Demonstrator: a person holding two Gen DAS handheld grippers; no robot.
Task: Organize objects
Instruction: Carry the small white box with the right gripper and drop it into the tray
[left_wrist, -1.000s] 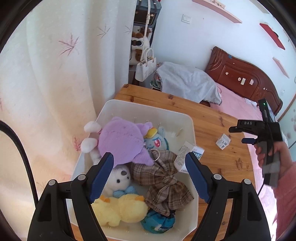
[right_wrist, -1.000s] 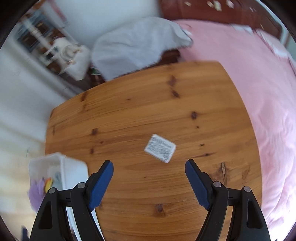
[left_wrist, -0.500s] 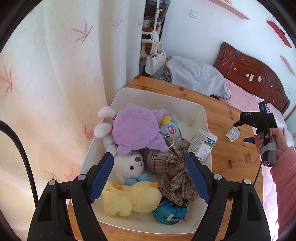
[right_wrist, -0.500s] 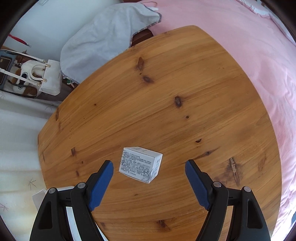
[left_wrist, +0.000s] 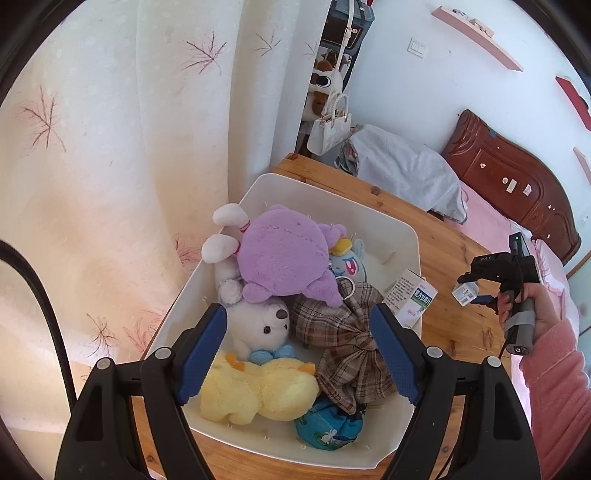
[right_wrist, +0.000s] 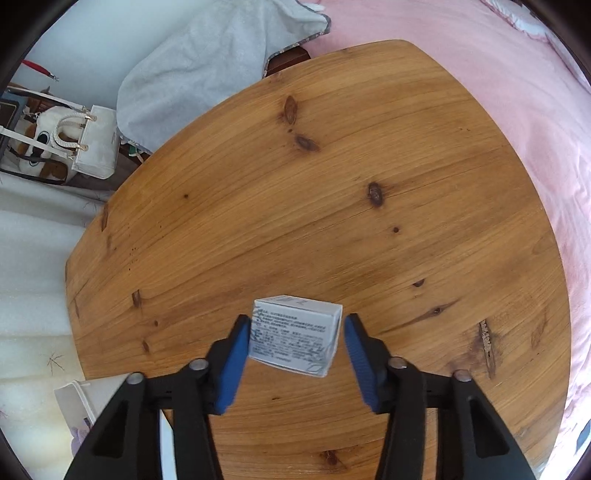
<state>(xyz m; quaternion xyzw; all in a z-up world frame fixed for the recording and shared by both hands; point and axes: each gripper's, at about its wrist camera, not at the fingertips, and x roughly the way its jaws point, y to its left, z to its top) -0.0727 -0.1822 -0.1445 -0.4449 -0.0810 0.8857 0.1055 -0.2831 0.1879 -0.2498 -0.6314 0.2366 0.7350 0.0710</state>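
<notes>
A small white medicine box (right_wrist: 295, 334) lying on the bench (right_wrist: 369, 221) is straddled by the spread right gripper (right_wrist: 293, 356), so closing is judged next, then transfer to the white bin (left_wrist: 402, 236).

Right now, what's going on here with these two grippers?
A person is tidying a wooden table. The right gripper is closing around a small white box on the table; its left finger looks to be at the box, the right finger shows a gap, so no grip yet. The left gripper hangs open over a white bin holding plush toys and a medicine carton.
</notes>
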